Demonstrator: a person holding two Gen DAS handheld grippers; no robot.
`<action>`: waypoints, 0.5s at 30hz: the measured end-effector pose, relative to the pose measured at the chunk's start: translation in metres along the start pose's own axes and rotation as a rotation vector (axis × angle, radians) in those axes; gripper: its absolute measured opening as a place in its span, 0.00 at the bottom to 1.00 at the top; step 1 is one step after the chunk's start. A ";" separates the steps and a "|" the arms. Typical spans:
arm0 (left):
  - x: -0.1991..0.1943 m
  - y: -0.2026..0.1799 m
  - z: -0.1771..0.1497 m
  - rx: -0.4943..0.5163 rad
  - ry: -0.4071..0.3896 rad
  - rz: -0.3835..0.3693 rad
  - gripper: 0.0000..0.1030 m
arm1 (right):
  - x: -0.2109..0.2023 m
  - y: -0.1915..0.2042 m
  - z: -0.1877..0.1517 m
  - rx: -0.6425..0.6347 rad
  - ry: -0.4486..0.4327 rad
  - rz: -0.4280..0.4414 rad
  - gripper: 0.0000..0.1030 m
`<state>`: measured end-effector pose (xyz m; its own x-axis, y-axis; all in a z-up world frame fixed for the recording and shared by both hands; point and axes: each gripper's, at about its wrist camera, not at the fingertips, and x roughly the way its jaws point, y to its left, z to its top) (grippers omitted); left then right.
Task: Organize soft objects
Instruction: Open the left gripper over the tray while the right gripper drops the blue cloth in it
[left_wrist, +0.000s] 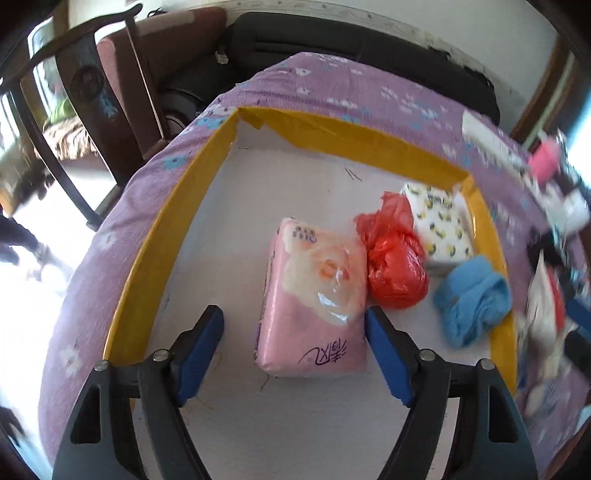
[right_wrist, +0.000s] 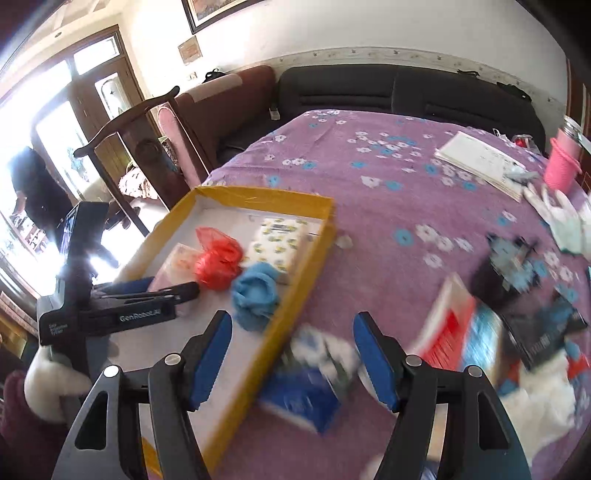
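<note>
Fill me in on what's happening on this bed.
A person with a gripper in each hand is sorting soft things into a yellow-rimmed box on the purple bedspread. Inside lie a pink tissue pack, a red plastic bag, a patterned tissue pack and a blue cloth. The left gripper is open, its fingers on either side of the pink pack. The right gripper is open above a blurred blue-and-white pack outside the box.

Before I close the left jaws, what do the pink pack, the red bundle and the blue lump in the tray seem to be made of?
Pink pack: glossy plastic film, shown by glare patches; likely tissues inside.
Red bundle: thin crinkled plastic bag, translucent and shiny.
Blue lump: matte fuzzy cloth, possibly terry or a knit.
Tray: looks like cardboard, edges wrapped in yellow tape.
</note>
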<state>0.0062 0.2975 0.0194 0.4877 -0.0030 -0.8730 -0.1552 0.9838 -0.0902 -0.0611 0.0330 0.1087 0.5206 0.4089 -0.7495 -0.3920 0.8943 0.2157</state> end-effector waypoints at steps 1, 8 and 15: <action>-0.003 0.002 -0.005 0.015 0.001 -0.002 0.76 | -0.008 -0.006 -0.009 0.007 0.004 0.004 0.71; -0.051 0.012 -0.022 -0.028 -0.104 -0.037 0.77 | -0.052 -0.040 -0.051 0.052 -0.021 0.028 0.71; -0.013 -0.008 -0.022 0.007 0.134 0.073 0.60 | -0.077 -0.069 -0.060 0.108 -0.062 0.007 0.71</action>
<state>-0.0181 0.2859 0.0205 0.3565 0.0450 -0.9332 -0.1795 0.9835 -0.0211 -0.1191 -0.0714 0.1140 0.5651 0.4231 -0.7083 -0.3141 0.9042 0.2896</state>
